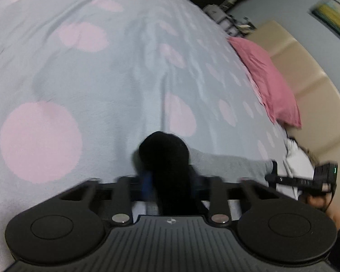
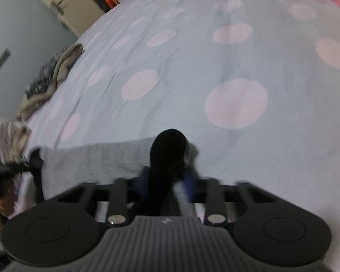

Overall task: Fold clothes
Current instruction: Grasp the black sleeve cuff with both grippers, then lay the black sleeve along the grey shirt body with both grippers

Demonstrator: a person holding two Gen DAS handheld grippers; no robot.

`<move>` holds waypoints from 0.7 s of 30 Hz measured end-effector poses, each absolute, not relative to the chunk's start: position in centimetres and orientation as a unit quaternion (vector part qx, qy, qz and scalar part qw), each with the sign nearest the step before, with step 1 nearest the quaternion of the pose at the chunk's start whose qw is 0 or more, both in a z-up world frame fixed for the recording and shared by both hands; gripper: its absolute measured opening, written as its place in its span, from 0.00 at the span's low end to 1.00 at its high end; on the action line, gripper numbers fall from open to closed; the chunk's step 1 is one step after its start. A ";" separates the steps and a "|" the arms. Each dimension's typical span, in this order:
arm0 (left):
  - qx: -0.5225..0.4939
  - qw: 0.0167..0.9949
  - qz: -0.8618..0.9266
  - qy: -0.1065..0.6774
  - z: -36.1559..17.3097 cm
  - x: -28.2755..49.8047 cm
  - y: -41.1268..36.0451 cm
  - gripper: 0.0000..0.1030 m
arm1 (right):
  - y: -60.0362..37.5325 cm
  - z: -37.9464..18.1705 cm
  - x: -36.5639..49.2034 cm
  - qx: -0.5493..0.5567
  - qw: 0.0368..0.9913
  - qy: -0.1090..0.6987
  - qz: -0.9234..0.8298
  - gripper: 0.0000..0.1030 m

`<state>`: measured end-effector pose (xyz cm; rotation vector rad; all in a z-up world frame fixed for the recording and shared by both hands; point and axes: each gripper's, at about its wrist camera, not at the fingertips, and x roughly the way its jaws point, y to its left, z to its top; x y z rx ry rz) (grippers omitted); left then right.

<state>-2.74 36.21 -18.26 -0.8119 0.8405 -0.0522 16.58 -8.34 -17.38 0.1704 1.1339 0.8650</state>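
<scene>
Left wrist view: our left gripper (image 1: 164,156) has its black fingers drawn close on one end of a grey garment (image 1: 229,162). Pads mostly hidden behind the dark fingertips and motion blur, but the cloth runs straight into them, so we read it as clamped. The garment lies stretched flat across the pale blue spotted bedspread (image 1: 83,68) towards the right gripper (image 1: 273,170), seen at the far end, a hand (image 1: 321,204) behind it partly cut off. Pink pillow (image 1: 267,79) by the beige headboard (image 1: 306,72).

Right wrist view: right gripper (image 2: 170,149) likewise closed on the garment's (image 2: 97,161) other end, with grey cloth visible between the blue-edged fingers. Left gripper (image 2: 35,158) blurred at the left edge. A heap of clothes (image 2: 49,77) on the bed edge is smeared, hard to identify.
</scene>
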 end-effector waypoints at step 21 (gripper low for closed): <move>-0.363 0.882 -0.030 0.299 -13.1 5.3 38.7 0.15 | -8.9 -12.4 23.7 0.219 0.782 0.405 0.419 0.18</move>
